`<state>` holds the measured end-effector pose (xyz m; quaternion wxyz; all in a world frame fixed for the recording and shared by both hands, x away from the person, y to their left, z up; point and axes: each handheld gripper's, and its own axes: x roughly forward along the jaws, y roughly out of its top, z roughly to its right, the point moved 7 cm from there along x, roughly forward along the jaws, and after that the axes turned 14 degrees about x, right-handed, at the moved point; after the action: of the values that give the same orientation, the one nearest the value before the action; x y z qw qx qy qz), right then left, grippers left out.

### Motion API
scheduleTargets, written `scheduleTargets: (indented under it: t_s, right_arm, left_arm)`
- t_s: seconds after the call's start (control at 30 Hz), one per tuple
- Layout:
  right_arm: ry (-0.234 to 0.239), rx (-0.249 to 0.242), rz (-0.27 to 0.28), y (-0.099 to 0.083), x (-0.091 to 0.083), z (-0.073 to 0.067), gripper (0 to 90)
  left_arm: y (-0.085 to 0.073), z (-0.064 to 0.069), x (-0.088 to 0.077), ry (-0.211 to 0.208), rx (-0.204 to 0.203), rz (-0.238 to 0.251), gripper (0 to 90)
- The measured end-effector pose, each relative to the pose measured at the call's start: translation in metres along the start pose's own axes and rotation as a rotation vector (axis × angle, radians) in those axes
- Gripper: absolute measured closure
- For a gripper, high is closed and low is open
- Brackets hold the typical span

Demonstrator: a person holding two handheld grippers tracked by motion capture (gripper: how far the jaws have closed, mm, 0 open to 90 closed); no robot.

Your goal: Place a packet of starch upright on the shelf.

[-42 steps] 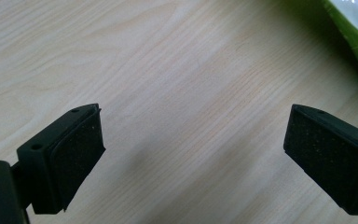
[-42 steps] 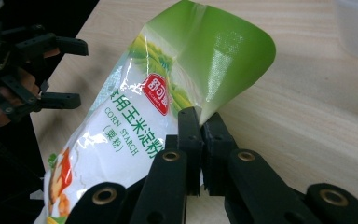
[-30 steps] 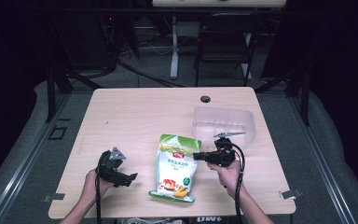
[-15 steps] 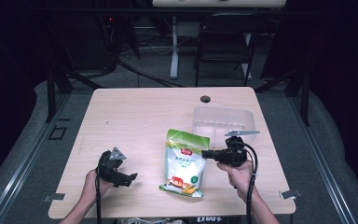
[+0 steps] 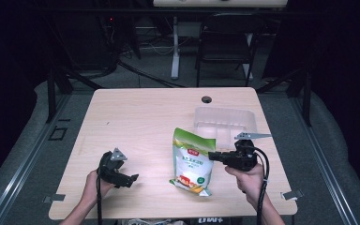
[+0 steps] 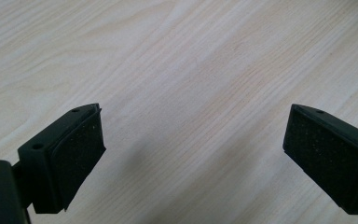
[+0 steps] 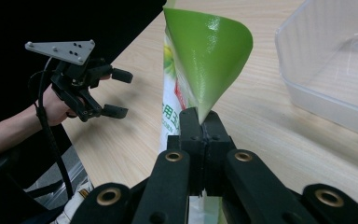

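The green and white pouch [image 5: 193, 161] stood tilted near the front edge of the counter [image 5: 145, 117], toward its right side, just in front of the clear plastic tub [image 5: 225, 123]. It looked soft and light, with a smooth film that may slip, so the flat sealed edge seemed the best place to hold. The right claw [image 7: 203, 122] was clamped together on that edge, the hand [image 5: 249, 177] level and pointing to the left. The left claw [image 5: 125, 179] rested low near the front left corner, its jaws wide apart over bare wood.
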<state>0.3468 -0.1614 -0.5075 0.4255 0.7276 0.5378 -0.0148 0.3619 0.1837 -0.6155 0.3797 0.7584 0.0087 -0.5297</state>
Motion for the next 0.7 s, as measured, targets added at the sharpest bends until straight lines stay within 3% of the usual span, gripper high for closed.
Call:
scheduleTargets:
  t_s: [0.17, 0.33, 0.7]
  right_arm:
    - [-0.005, -0.014, 0.011, 0.001, -0.008, -0.004, 90.0]
    - [0.026, 0.001, 0.012, 0.002, -0.013, -0.007, 90.0]
    - [0.012, -0.01, 0.032, 0.009, -0.028, -0.01, 90.0]
  left_arm:
    - [0.0, 0.0, 0.0, 0.001, 0.001, 0.0, 4.9]
    - [0.0, 0.0, 0.0, 0.0, 0.002, 0.0, 4.9]
    - [0.0, 0.0, -0.001, -0.002, 0.005, 0.002, 4.9]
